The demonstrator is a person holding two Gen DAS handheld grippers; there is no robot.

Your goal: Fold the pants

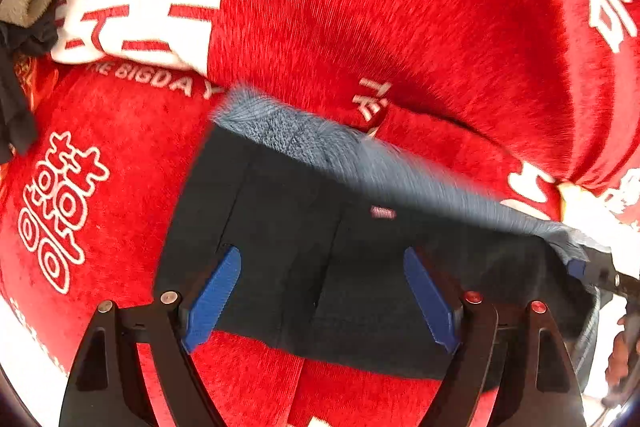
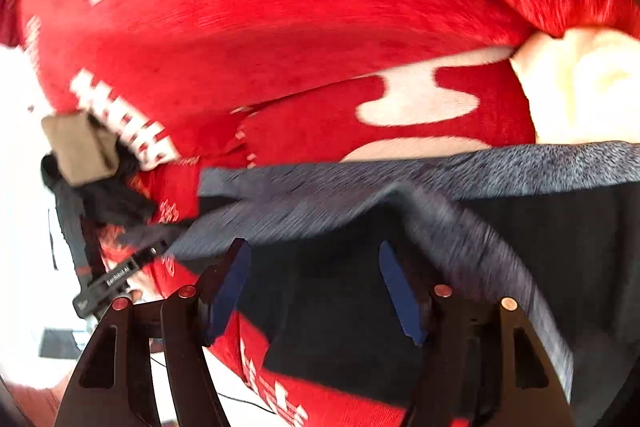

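While both grippers hang over the dark fleece-lined pants, which lie folded on the red blanket, the left gripper and right gripper have their fingers apart, clamped on nothing. The upturned grey lining edge could spring back, and the plush blanket may bunch under any push, skewing the fold.

Black gripper, blue-padded jaws

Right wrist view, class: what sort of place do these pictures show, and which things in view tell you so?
Probably a bedroom at home: a red plush blanket with white wedding characters covers a soft surface, dark fleece-lined pants lie on it, and more clothes are heaped beside.
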